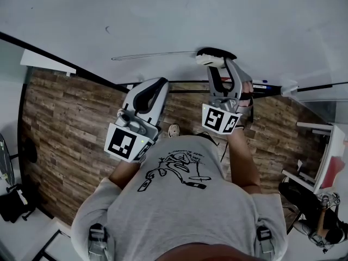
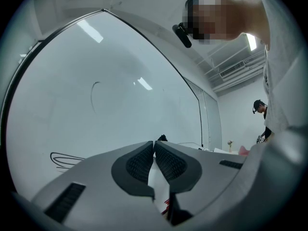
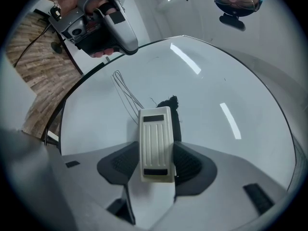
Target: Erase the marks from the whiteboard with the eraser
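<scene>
Our right gripper [image 3: 155, 163] is clamped on the cream ribbed plastic eraser [image 3: 155, 138], mid-frame in its view. The felt side is turned towards the glossy white whiteboard [image 3: 226, 76], by the near end of the thin looped pen line [image 3: 126, 93]. Our left gripper [image 2: 154, 154], lower centre, is pressed shut on nothing. We judge the eraser light, stiff-backed and soft underneath, so its long sides suit gripping. Its felt face is hidden, so contact is unclear.

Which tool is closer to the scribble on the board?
Right. The right tool holds the eraser at the board, just beside the scribble. The left tool is shut and empty, held lower, back from the board.
</scene>
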`<action>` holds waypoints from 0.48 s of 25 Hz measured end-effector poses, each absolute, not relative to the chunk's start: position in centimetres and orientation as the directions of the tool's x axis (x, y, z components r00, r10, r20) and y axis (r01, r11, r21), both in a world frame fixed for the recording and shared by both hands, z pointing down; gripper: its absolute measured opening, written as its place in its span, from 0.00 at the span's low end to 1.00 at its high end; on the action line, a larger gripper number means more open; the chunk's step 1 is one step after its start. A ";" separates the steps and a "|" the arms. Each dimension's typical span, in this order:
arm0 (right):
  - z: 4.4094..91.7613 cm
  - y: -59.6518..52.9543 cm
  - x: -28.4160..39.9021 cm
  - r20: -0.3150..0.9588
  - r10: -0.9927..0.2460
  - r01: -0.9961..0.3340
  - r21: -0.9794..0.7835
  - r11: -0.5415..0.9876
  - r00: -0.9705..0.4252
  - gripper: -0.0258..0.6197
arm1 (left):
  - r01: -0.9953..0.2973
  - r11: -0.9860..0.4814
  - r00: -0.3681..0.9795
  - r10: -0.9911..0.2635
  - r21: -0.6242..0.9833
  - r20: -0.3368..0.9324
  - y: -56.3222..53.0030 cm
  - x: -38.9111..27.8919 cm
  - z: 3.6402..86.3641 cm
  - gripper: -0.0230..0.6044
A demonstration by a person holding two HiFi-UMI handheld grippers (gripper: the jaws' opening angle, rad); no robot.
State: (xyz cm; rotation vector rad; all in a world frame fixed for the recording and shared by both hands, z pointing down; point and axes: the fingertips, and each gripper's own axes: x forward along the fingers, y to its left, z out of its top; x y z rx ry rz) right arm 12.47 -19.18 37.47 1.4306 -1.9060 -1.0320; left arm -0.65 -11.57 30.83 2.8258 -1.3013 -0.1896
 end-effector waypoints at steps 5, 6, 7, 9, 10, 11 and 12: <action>37.6 -19.1 12.3 -0.026 -0.954 -0.542 0.828 0.146 -0.297 0.40 | -0.755 -0.653 0.645 -0.757 0.068 -0.103 -11.7 -0.4 30.6 0.09; 37.6 -19.1 12.3 -0.026 -0.954 -0.542 0.827 0.147 -0.298 0.40 | -0.754 -0.653 0.646 -0.757 0.067 -0.103 -11.7 -0.3 30.5 0.09; 37.6 -19.0 12.3 -0.026 -0.954 -0.542 0.827 0.148 -0.300 0.40 | -0.755 -0.653 0.646 -0.757 0.067 -0.103 -11.7 -0.2 30.5 0.09; 37.8 -19.0 12.2 -0.024 -0.953 -0.543 0.826 0.151 -0.302 0.40 | -0.755 -0.653 0.645 -0.757 0.067 -0.102 -11.7 -0.1 30.5 0.09; 37.8 -19.0 12.2 -0.024 -0.953 -0.543 0.826 0.152 -0.303 0.40 | -0.755 -0.653 0.646 -0.757 0.066 -0.102 -11.7 -0.1 30.5 0.09; 37.9 -19.0 12.2 -0.023 -0.952 -0.543 0.825 0.153 -0.304 0.40 | -0.755 -0.653 0.646 -0.757 0.066 -0.102 -11.8 -0.1 30.5 0.09; 38.0 -19.0 12.1 -0.022 -0.952 -0.543 0.825 0.155 -0.305 0.40 | -0.755 -0.653 0.645 -0.757 0.066 -0.102 -11.8 -0.1 30.6 0.09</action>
